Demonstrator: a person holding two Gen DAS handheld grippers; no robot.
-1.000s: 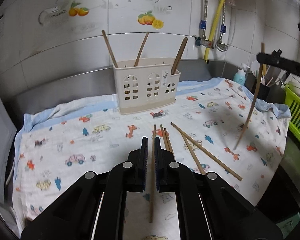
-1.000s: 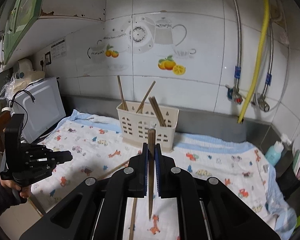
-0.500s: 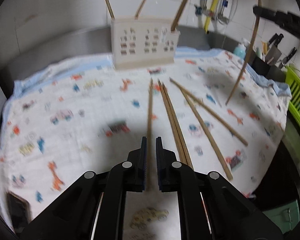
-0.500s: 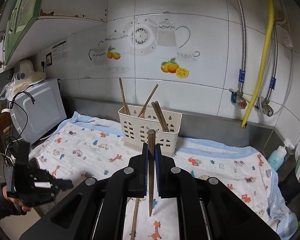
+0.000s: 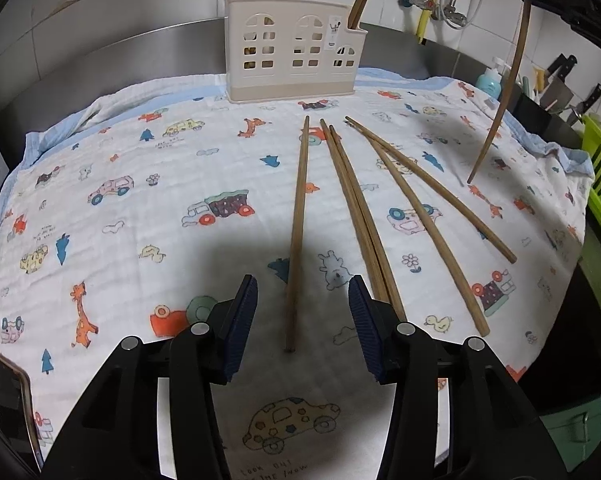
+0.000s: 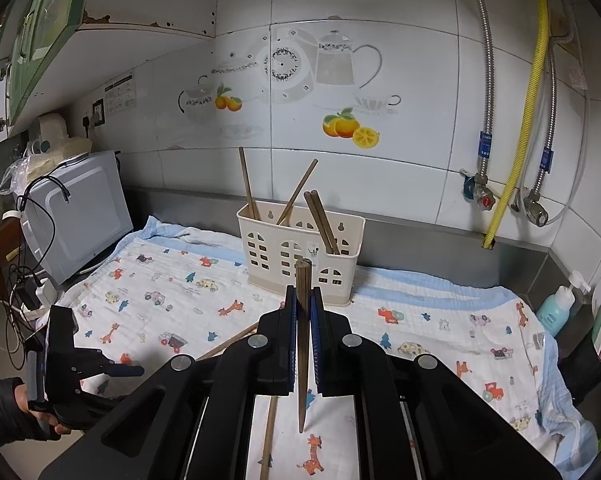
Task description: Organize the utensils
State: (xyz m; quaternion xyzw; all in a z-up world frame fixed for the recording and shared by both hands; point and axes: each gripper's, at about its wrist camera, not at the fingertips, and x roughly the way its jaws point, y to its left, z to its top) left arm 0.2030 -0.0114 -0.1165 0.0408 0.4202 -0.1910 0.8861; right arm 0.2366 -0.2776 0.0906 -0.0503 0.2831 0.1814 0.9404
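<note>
While hanging low over the near edge of the tabletop, left gripper [image 5: 302, 316] spread, jaws just opened, straddling the near end of one loose chopstick [image 5: 297, 236] without either pad touching it. Just right of that, two chopsticks side by side [image 5: 358, 216], their near ends passing under the right finger. Further right, two more [image 5: 424, 208], fanned apart and pointing toward the far edge. Five chopsticks in all lying flat on the printed cloth [image 5: 140, 184] covering the tabletop.

Right gripper [image 6: 303, 336] pinched tight on a sixth chopstick [image 6: 303, 344], held upright with its thin tip hanging down above the cloth; seen from the left wrist view as a slanted stick over the right side of the cloth. One handheld gripper in a sleeved hand at lower left of the right wrist view.

At the far edge, against the steel upstand, one cream holder [image 6: 300, 252] with window-shaped cutouts and three compartments. Four chopsticks standing inside: one in the left compartment, one leaning in the middle, two together in the right.

Beyond the cloth's right corner, one teal pump bottle [image 6: 556, 312]. Off the left edge, one grey appliance [image 6: 76, 212]. On the tiled wall, one yellow hose [image 6: 528, 92] and two braided metal hoses.
</note>
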